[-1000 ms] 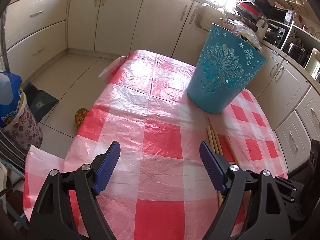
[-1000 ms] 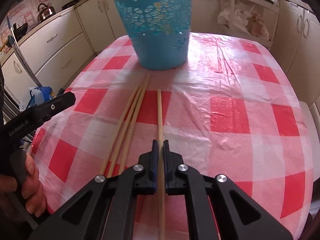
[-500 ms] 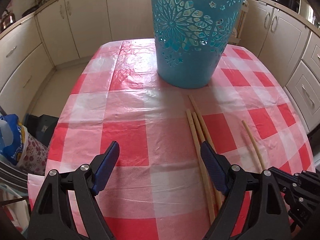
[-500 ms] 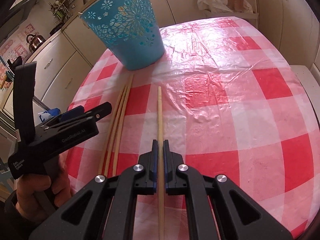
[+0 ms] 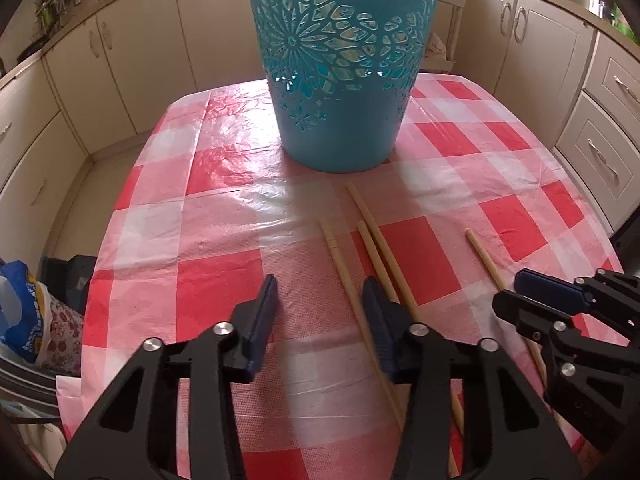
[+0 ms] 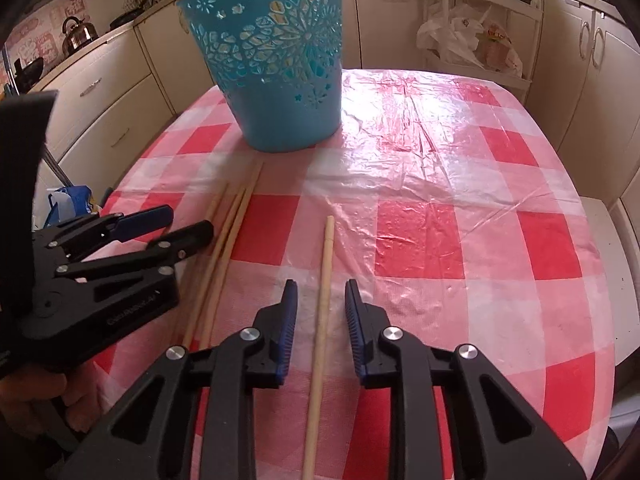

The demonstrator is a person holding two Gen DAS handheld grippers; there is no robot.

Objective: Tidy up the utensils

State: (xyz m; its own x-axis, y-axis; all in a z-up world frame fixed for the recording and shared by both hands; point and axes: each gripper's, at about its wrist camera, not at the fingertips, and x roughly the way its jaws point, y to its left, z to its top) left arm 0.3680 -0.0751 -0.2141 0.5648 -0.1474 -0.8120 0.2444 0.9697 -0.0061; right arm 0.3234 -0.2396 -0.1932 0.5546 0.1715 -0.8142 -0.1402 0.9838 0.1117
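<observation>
The only lettering I can find is a small pale brand line printed along the black plastic body of my left tongs (image 6: 192,224), seen from my right wrist; it is too blurred to read.

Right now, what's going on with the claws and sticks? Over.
Left claw closing, empty. Right claw just opened; lone wooden chopstick loose between pads. Three wooden chopsticks beside. Teal plastic basket unblocked.

Daylight is flooding in pretty bright, and glare is bouncing off the plastic tablecloth (image 6: 404,120) behind the teal basket (image 5: 340,60). Fisheye is bending the cabinets (image 5: 132,64); corners are going dark, edges slightly soft.
</observation>
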